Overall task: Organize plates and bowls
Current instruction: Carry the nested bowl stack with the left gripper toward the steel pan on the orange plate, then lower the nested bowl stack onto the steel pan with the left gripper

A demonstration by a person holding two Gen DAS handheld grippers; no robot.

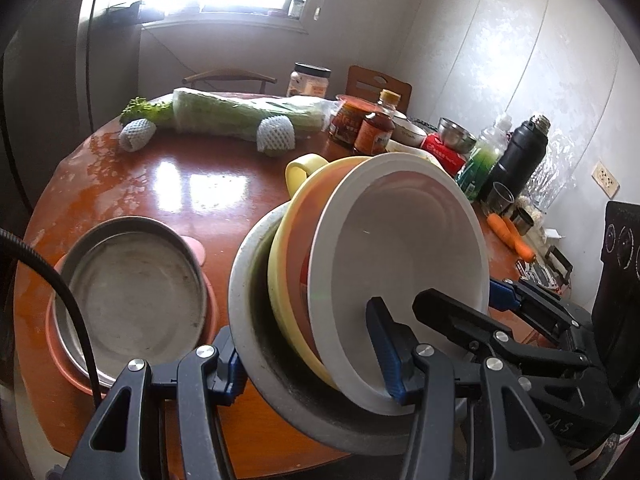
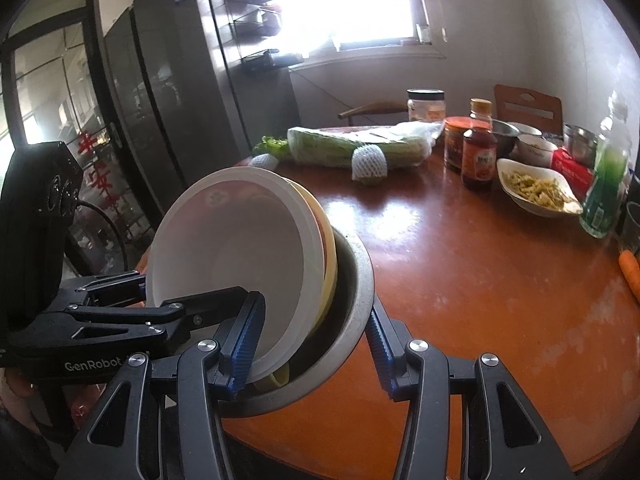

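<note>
A nested stack of bowls hangs tilted over the near edge of the table. Outermost is a steel bowl. Inside it sit a yellow bowl with a handle, an orange-pink one, and a white bowl. My left gripper is shut across the stack's rim, one pad outside the steel wall and one inside the white bowl. My right gripper grips the opposite rim the same way. Each gripper shows in the other's view: the right gripper and the left gripper.
A steel plate rests on a pink plate at the left. At the far side lie a wrapped cabbage, jars, a sauce bottle, a dish of food, a thermos, carrots and a fridge.
</note>
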